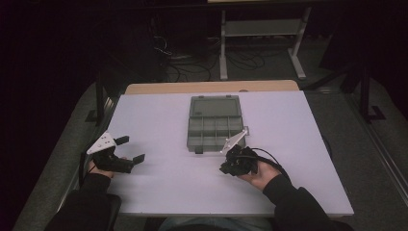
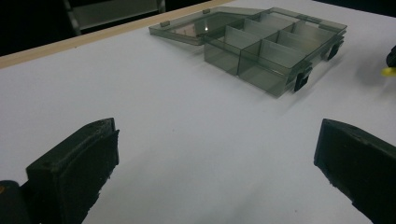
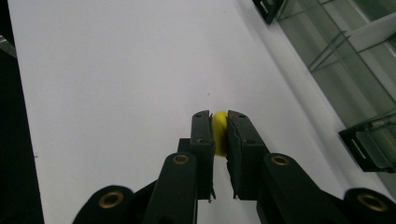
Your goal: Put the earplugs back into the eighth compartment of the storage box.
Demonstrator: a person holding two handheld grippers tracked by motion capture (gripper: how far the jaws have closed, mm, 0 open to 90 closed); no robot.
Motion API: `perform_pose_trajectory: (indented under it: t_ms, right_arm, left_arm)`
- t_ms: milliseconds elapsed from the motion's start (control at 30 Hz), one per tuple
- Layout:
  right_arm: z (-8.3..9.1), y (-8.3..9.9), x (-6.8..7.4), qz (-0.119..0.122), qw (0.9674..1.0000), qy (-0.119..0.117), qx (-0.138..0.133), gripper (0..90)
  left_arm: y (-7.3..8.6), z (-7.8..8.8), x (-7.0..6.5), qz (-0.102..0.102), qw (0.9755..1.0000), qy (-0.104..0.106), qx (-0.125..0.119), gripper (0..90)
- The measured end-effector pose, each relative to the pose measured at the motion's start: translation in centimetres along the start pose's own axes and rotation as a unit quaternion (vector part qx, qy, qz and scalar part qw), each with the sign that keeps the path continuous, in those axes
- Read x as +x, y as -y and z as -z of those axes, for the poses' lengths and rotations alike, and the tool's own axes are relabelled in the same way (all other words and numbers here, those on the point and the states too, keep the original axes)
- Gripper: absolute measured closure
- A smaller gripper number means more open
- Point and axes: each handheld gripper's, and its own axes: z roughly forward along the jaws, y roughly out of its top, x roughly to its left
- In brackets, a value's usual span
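A clear grey compartment box (image 1: 214, 124) lies open at the middle of the white table (image 1: 159, 178), its lid folded back; its empty compartments show in the left gripper view (image 2: 261, 44). My right gripper (image 3: 219, 122) is shut on a small yellow piece (image 3: 220, 130), pinched between its pads just above the table. In the high view the right gripper (image 1: 230, 163) sits close to the box's near right corner. My left gripper (image 1: 131, 149) rests at the table's left side, jaws wide apart with nothing between them (image 2: 215, 154).
The box's latch tabs (image 2: 302, 78) stick out toward me. The table's wooden far edge (image 1: 211, 86) borders a dark floor with cables and a metal frame (image 1: 262, 29). Bare white surface lies between the two grippers.
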Motion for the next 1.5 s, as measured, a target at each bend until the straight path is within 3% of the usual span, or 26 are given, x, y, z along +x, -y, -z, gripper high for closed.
perform_pose_trajectory:
  t_ms: [600, 1500]
  right_arm:
    - [3.5, -0.3, -1.2, -0.015, 0.9982, 0.022, -0.054, 80.1]
    - [6.0, -1.4, -3.9, -0.036, 0.9957, 0.05, -0.069, 80.1]
  left_arm:
    - [0.0, -0.1, 0.0, -0.002, 1.0, 0.007, 0.005, 0.0]
    - [0.0, -0.1, 0.0, -0.001, 1.0, 0.002, 0.005, 0.0]
